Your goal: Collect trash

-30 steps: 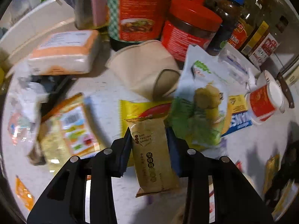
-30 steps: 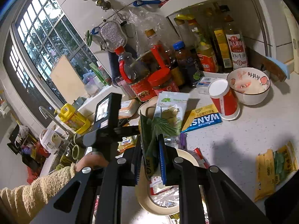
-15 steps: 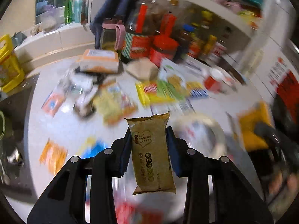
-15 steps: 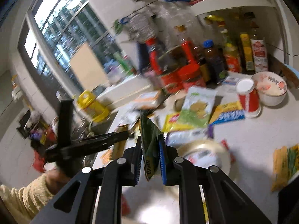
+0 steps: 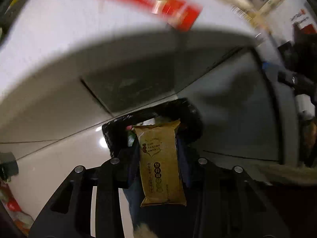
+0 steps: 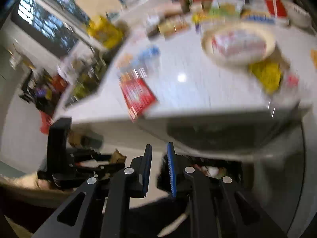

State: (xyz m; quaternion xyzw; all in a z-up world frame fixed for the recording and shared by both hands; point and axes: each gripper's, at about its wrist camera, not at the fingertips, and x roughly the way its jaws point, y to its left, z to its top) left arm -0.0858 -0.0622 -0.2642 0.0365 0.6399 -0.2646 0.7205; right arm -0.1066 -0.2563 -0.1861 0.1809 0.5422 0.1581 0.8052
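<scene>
While the left gripper (image 5: 157,158) hangs below the edge of the white stone countertop (image 5: 79,39), its fingers pinch a tan-gold plastic snack wrapper (image 5: 160,164) upright by its two long sides, so the packet points straight toward the black-lined trash bin (image 5: 116,132) just beyond it on the pale tiled floor (image 5: 49,148); that hold looks chosen so the wrapper can simply fall in once the fingers part. The right gripper (image 6: 159,166) is spread with nothing between its blue pads (image 6: 170,166), and it hovers over the near rim of the same bin (image 6: 227,168), where crumpled rubbish already lies. Above and farther off, the countertop (image 6: 188,91) carries more blurred litter: a red printed packet (image 6: 137,97) overhanging the near edge, a cream paper bowl (image 6: 237,43) stuffed with wrappers, and yellow packets (image 6: 265,75) to the right. The counter's overhang and dark cabinet front (image 5: 128,83) stand close behind the bin, and the two grippers crowd the same opening, so the release probably needs some care.
</scene>
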